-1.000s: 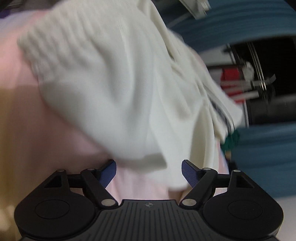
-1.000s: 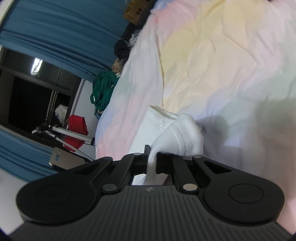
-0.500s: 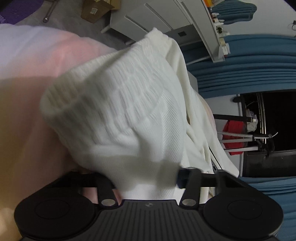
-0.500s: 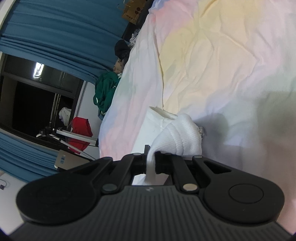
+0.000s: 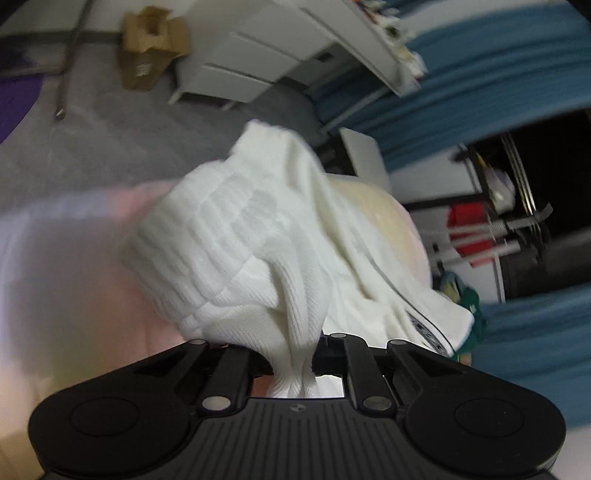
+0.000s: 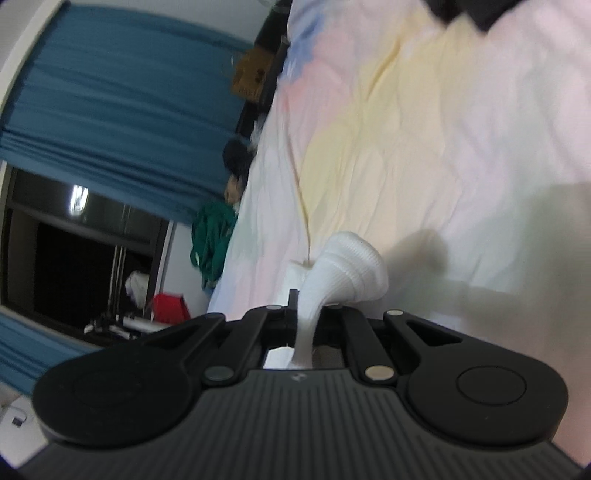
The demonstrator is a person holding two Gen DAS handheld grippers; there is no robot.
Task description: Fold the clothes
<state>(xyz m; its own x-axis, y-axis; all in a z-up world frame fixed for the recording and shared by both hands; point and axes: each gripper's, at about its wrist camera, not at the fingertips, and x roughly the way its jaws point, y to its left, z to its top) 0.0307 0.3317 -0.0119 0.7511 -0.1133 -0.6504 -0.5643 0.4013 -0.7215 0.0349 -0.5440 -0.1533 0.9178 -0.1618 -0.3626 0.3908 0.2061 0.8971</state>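
A white knitted garment with a ribbed cuff bunches up in the left wrist view, lifted above the pastel bed sheet. My left gripper is shut on a fold of it, and the cloth hides the fingertips. A dark-striped hem trails to the right. In the right wrist view, my right gripper is shut on another ribbed cuff of the same white garment, which rises over the wrinkled pastel sheet.
A cardboard box and white drawers stand on the floor beyond the bed. Blue curtains, a dark window, a green garment and a red item lie at the bed's left side. A dark cloth sits at the top.
My left gripper went from open to shut on the white garment and lifted it off the sheet. The right gripper kept its hold and shifted slightly; both views now blur.
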